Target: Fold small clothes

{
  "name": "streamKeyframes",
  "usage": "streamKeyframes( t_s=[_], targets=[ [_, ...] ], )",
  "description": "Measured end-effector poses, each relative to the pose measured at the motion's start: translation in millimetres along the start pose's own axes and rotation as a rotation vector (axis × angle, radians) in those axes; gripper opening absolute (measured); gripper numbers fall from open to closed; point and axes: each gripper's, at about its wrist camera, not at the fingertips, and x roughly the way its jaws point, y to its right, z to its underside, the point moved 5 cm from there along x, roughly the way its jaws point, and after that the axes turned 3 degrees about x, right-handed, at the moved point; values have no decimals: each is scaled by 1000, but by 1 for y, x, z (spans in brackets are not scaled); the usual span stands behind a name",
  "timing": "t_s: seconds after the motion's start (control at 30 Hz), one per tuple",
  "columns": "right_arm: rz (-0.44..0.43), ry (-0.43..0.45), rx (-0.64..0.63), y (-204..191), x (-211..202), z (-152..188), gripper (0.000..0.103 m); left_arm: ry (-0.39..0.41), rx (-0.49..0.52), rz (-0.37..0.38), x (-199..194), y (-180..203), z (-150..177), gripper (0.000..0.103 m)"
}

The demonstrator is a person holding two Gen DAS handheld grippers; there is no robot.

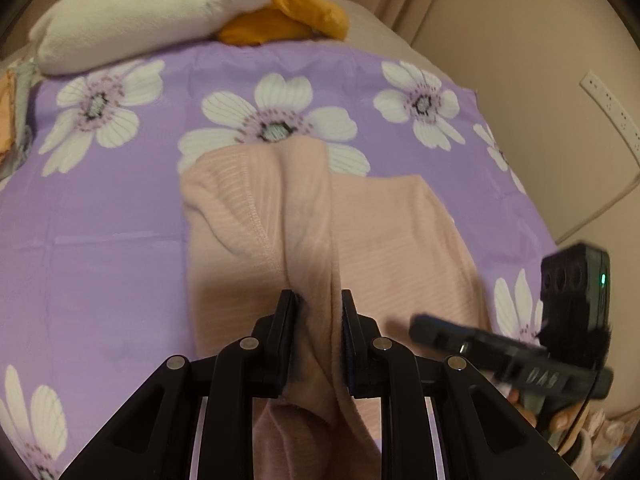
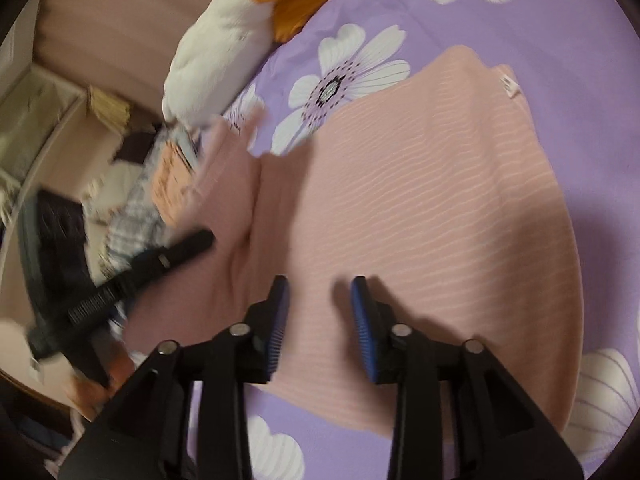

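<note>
Pink ribbed garment (image 1: 248, 216) bunches between the left gripper (image 1: 318, 308)'s clamped pads; the right gripper (image 2: 320, 300) hovers parted above its flat half on the floral sheet (image 1: 100, 208).

The pink top (image 1: 256, 216) is looking like soft ribbed cloth with tiny lines, and it is lying on a smooth purple flower sheet (image 1: 100, 216). The white plush toy (image 1: 140, 4) is looking fluffy. The left gripper (image 1: 316, 300) is showing matt black plastic, shiny metal pins and rubbery jaws.
</note>
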Motion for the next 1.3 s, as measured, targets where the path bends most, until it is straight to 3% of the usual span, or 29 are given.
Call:
streamKeyframes(
  t_s=[0.17, 0.33, 0.53, 0.67, 0.93, 1.3],
  targets=[
    [-142, 1, 155, 10, 2, -16, 60, -69, 24, 37, 23, 16, 9, 19],
    [-171, -20, 185, 6, 7, -27, 66, -122, 44, 84, 31, 27, 23, 19],
    [-108, -93, 84, -12, 30, -33, 66, -69, -6, 126, -3, 8, 38, 19],
    [-76, -137, 23, -26, 53, -36, 66, -26, -52, 107, -26, -19, 43, 19],
    [-19, -161, -37, -47, 93, -41, 64, 0, -154, 119, -35, -54, 47, 19],
    [-239, -160, 113, -51, 93, -32, 62, -31, -142, 159, -24, -49, 49, 19]
  ],
)
